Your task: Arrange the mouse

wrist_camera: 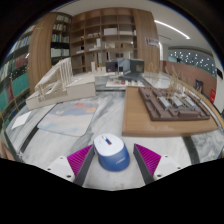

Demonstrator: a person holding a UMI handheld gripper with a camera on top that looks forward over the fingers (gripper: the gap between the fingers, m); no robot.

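- Jaws of the gripper (110, 160) stand apart, one purple-pink pad (80, 160) at each side, with the mouse (109, 150) between them; whether the pads actually press on its sides cannot be told, since a thin gap may remain.
- Mouse: rounded, smooth shell, white on top and blue lower down, sitting on the pale tabletop (170, 135) just ahead of the fingertips.
- Beyond the mouse lies a flat sheet (72, 117) with pale blue printed patches, matte like paper or card.
- Further back and to one side stands a light wooden architectural model (55, 85), made of thin slats and flat boards.
- On the other side rests a dark brown base board (172, 103) carrying small pale blocks in rows.
- Behind everything rise tall wooden bookshelves (100, 35), their open compartments filled with books and small models; details there are too small to tell.
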